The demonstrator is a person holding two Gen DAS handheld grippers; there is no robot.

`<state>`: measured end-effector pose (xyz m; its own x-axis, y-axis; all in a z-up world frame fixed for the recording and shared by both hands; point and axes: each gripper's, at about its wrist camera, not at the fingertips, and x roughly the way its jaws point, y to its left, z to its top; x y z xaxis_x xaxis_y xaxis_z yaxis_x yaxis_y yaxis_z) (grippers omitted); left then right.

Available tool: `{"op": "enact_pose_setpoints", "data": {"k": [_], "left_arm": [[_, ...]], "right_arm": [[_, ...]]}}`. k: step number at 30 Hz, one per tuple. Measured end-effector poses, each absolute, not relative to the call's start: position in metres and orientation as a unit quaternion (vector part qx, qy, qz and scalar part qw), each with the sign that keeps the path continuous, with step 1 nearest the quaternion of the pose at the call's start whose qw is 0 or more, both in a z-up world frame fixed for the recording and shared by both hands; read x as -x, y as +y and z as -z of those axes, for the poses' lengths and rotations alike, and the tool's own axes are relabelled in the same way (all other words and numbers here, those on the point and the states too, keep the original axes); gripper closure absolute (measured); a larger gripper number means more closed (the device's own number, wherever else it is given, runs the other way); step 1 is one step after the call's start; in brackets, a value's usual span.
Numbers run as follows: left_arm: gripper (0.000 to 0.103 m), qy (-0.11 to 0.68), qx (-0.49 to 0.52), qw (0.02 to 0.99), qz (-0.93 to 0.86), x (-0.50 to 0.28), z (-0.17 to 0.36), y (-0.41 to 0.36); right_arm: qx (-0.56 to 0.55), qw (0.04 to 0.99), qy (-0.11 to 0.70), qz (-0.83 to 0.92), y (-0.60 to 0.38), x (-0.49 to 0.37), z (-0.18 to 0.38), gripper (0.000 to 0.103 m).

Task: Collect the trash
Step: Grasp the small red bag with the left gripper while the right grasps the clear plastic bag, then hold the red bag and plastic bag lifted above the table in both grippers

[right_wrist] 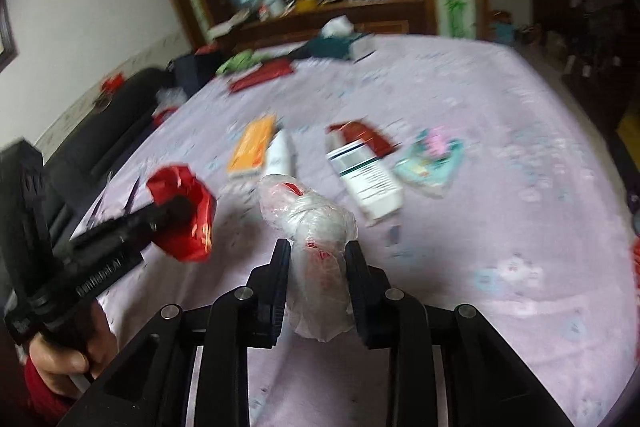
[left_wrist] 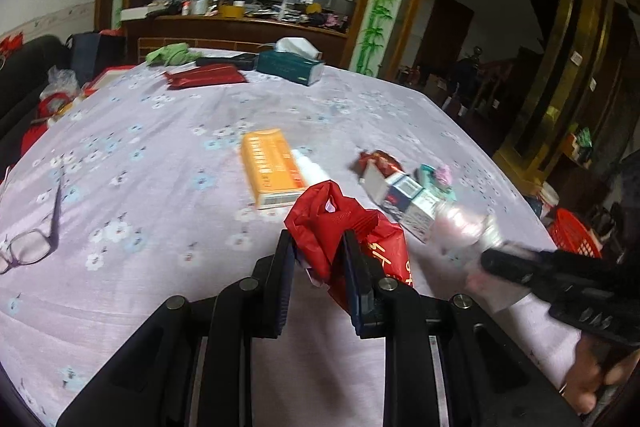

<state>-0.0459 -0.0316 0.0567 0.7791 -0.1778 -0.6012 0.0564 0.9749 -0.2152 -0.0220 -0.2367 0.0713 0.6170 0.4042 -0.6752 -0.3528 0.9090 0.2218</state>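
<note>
Both tools grip bags: left tool [left_wrist: 318, 247] a red bag [left_wrist: 340, 227], right tool [right_wrist: 318, 255] a clear bag [right_wrist: 316, 243].

Floral tablecloth [left_wrist: 160, 155], orange box [left_wrist: 269, 167], glasses [left_wrist: 28, 247]

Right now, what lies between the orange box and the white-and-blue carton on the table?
A white plastic bottle lies against the orange box, then bare lilac cloth up to the white-and-blue carton; the right wrist view shows it.

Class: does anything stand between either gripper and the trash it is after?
No. The left gripper is already shut on the red bag, the right gripper on the clear bag.
</note>
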Motion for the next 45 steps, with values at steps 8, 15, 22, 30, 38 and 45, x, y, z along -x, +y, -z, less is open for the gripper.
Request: {"op": "enact_pose_setpoints", "data": {"k": [8,15,22,30,38,45], "left_arm": [[0.081,0.338,0.061,0.934,0.093,0.041,-0.055,-0.073],[0.081,0.342,0.036,0.934,0.102,0.039,-0.056,-0.094],[0.081,0.346,0.025,0.932,0.108,0.040,-0.055,-0.106],[0.081,0.348,0.018,0.931,0.112,0.040,-0.054,-0.112],[0.081,0.348,0.017,0.930,0.115,0.041,-0.053,-0.115],[0.081,0.350,0.017,0.930,0.115,0.041,-0.053,-0.116]], "right_arm": [[-0.071,0.903,0.393,-0.160,-0.275,0.021,-0.067,0.073],[-0.087,0.900,0.397,-0.156,-0.286,0.022,-0.062,0.073],[-0.093,0.901,0.395,-0.153,-0.295,0.023,-0.062,0.073],[-0.100,0.901,0.394,-0.149,-0.301,0.025,-0.064,0.073],[-0.101,0.901,0.395,-0.149,-0.302,0.024,-0.064,0.073],[-0.099,0.902,0.394,-0.147,-0.302,0.025,-0.063,0.073]]}}
